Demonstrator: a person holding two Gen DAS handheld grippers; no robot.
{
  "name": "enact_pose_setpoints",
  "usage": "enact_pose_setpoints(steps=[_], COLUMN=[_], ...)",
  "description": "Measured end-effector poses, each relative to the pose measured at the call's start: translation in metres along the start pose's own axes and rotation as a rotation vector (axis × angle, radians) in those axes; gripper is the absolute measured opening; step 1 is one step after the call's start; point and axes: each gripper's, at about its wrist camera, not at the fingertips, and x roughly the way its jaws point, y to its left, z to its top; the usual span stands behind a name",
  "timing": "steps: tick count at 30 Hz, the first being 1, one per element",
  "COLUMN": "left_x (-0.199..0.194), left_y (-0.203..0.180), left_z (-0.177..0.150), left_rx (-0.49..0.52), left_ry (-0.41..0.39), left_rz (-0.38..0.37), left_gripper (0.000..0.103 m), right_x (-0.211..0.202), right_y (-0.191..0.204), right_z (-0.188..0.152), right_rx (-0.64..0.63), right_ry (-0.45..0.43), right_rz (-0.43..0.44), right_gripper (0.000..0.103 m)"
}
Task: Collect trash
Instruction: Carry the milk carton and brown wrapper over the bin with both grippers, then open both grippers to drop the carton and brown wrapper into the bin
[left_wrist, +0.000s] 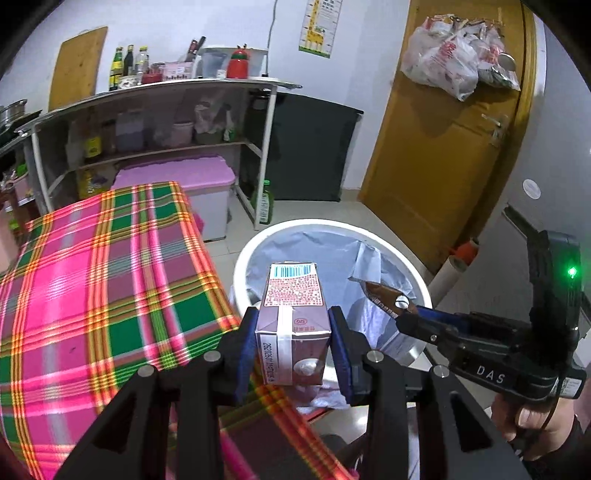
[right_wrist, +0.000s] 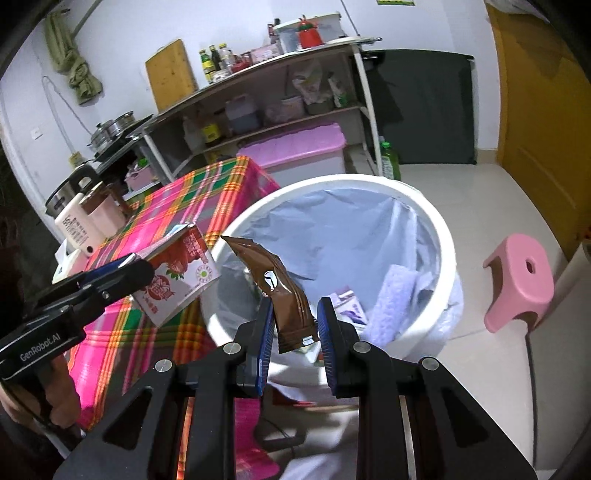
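Note:
My left gripper (left_wrist: 293, 339) is shut on a pink milk carton (left_wrist: 293, 317) and holds it at the near rim of the white trash bin (left_wrist: 332, 225). The carton also shows in the right wrist view (right_wrist: 177, 273), held by the left gripper (right_wrist: 122, 273). My right gripper (right_wrist: 295, 328) is shut on a brown snack wrapper (right_wrist: 277, 288) above the bin (right_wrist: 439, 236). The bin has a grey liner with some trash (right_wrist: 395, 295) inside. In the left wrist view the right gripper (left_wrist: 402, 310) holds the wrapper (left_wrist: 380, 291) over the bin.
A table with a pink and green plaid cloth (left_wrist: 103, 280) stands left of the bin. A pink stool (right_wrist: 521, 280) is on the floor to the right. A shelf rack (left_wrist: 147, 122), a pink-lidded box (left_wrist: 184, 177) and a yellow door (left_wrist: 443, 147) stand behind.

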Motion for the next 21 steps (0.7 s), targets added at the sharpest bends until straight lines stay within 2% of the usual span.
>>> enact_pose_setpoints(steps=[14, 21], left_x=[0.037, 0.038], left_y=[-0.009, -0.009], left_z=[0.008, 0.01], left_rx=[0.011, 0.013], left_ry=[0.058, 0.049], left_rz=[-0.032, -0.045], left_gripper=[0.039, 0.041], right_x=[0.015, 0.018], right_y=[-0.016, -0.014], right_z=[0.006, 0.009], right_rx=[0.026, 0.013], right_ry=[0.034, 0.031], right_rz=[-0.044, -0.05], right_gripper=[0.025, 0.026])
